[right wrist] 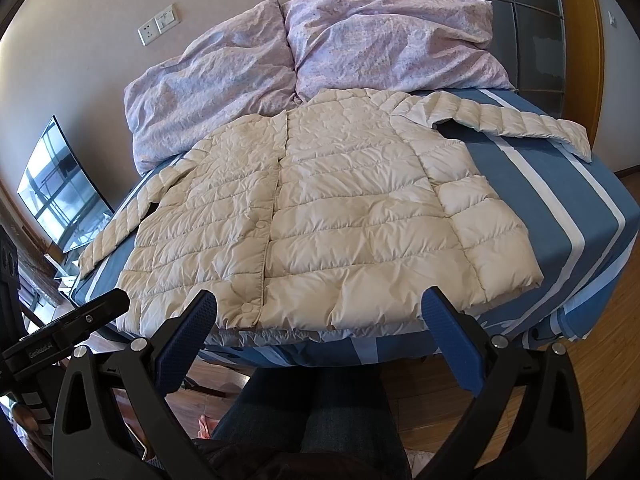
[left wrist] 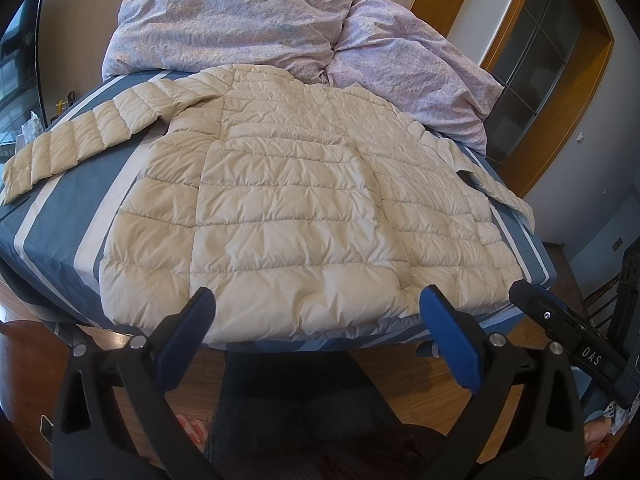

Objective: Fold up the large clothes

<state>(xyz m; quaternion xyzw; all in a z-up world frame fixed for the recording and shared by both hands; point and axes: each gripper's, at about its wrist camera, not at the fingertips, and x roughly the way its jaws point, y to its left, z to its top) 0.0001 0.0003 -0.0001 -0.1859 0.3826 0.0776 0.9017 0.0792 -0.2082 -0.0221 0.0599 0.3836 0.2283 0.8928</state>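
Observation:
A cream quilted puffer jacket (left wrist: 288, 200) lies spread flat, front up, on a bed with a blue and white striped sheet (left wrist: 52, 232). It also shows in the right wrist view (right wrist: 340, 220), snap buttons down the middle. One sleeve (left wrist: 80, 136) stretches out to the left; the other sleeve (right wrist: 512, 120) stretches out to the right. My left gripper (left wrist: 316, 304) is open and empty just short of the jacket's hem. My right gripper (right wrist: 320, 304) is open and empty at the hem too. The right gripper's body (left wrist: 568, 332) shows at the left view's right edge.
A crumpled lilac floral duvet (right wrist: 320, 52) is piled at the head of the bed. A monitor (right wrist: 60, 196) stands left of the bed. Wood-framed glass doors (left wrist: 532, 64) are on the right. The person's legs (right wrist: 312, 412) and wood floor (right wrist: 592, 380) lie below the bed edge.

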